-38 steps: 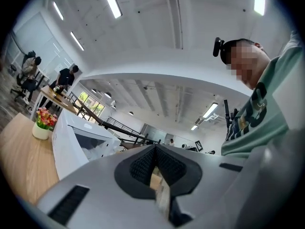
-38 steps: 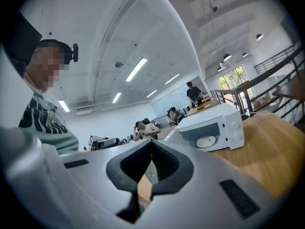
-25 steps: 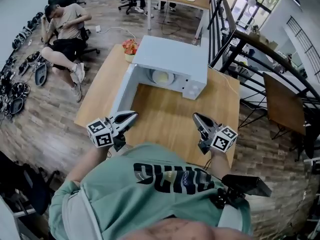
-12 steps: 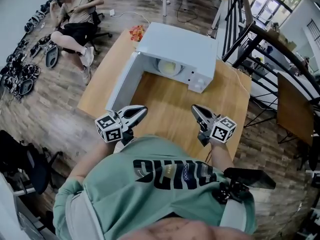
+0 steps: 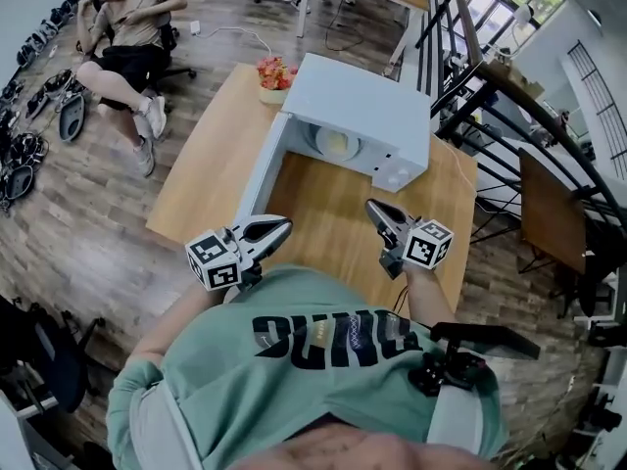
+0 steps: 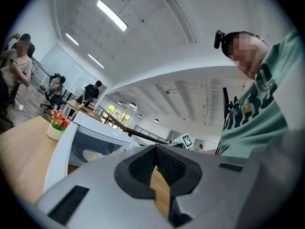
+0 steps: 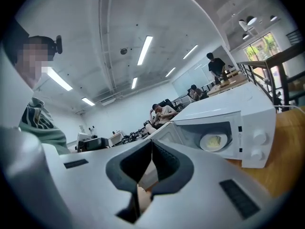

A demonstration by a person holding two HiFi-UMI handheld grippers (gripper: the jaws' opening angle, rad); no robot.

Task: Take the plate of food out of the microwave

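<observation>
A white microwave [image 5: 364, 104] is set on a wooden table [image 5: 323, 213]. In the head view its door [image 5: 257, 169] is swung wide open to the left. The plate [image 5: 335, 143], with pale yellow food on it, is seen inside the cavity and is touched by neither gripper. It is also caught through the opening in both gripper views. A pot of flowers [image 5: 274, 72] is placed just beside the microwave's far left corner.

The left gripper [image 5: 277, 226] is held at the table's near edge, near the free end of the open door. In the left gripper view its jaws are seen pressed together at the tips, and nothing is held between them. The right gripper [image 5: 375, 210] is held over the table in front of the microwave's control panel, well apart from the plate. Its jaws are likewise closed tip to tip, and nothing is gripped.

A person [image 5: 125, 27] is seated on the floor side beyond the table's left edge.
</observation>
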